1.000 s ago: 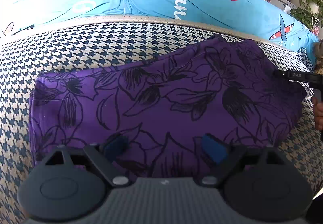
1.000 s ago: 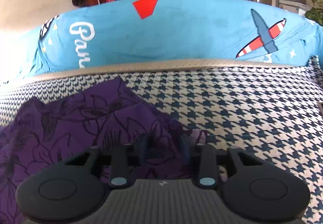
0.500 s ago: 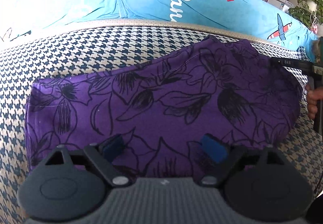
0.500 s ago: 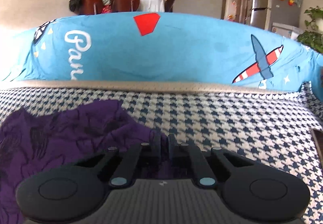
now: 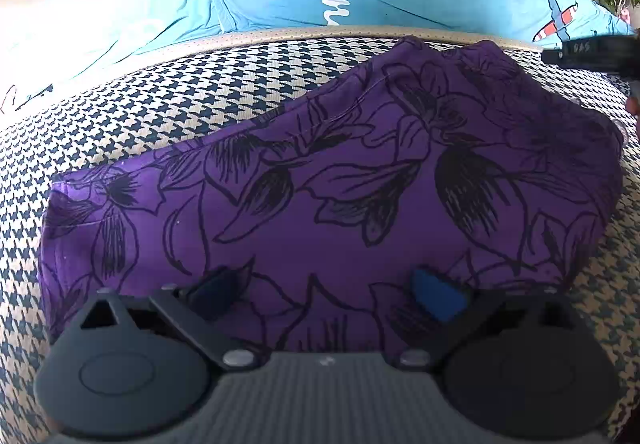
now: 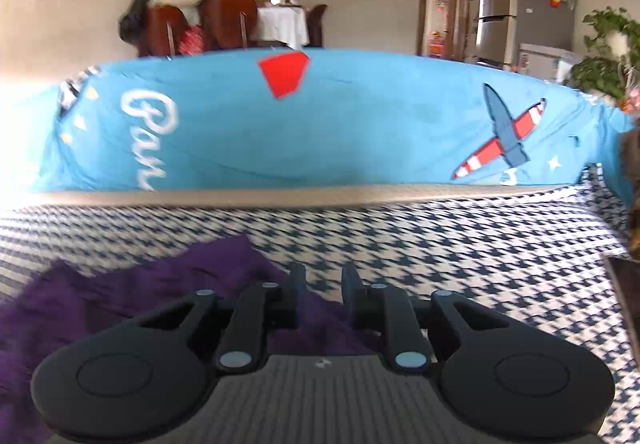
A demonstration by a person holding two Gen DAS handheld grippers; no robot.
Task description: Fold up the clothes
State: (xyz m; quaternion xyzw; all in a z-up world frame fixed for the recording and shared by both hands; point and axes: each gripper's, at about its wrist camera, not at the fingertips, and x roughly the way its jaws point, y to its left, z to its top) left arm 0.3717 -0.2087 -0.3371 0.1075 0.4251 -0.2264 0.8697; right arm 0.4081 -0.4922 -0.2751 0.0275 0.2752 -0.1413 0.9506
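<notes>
A purple garment (image 5: 320, 184) with black flower outlines lies folded on the houndstooth cover (image 5: 200, 96). My left gripper (image 5: 324, 296) hovers over the garment's near edge, its jaws opening wide; the blue pads (image 5: 436, 300) press on nothing. My right gripper (image 6: 322, 276) sits just above the garment's (image 6: 120, 296) right corner. Its jaws are opening a little, and only the houndstooth cover (image 6: 460, 244) shows through the narrow gap. A black part of the right-hand tool (image 5: 588, 50) shows at the garment's far right end in the left wrist view.
A long blue cushion (image 6: 320, 132) printed with an aeroplane and white lettering runs along the back of the cover. Behind it stand chairs piled with clothes (image 6: 192, 16), a fridge (image 6: 520, 16) and a potted plant (image 6: 604, 56).
The right gripper closed on the garment's right corner, then parted its fingers and lifted off it, tilting up. The left jaws spread slightly wider over the near edge.
</notes>
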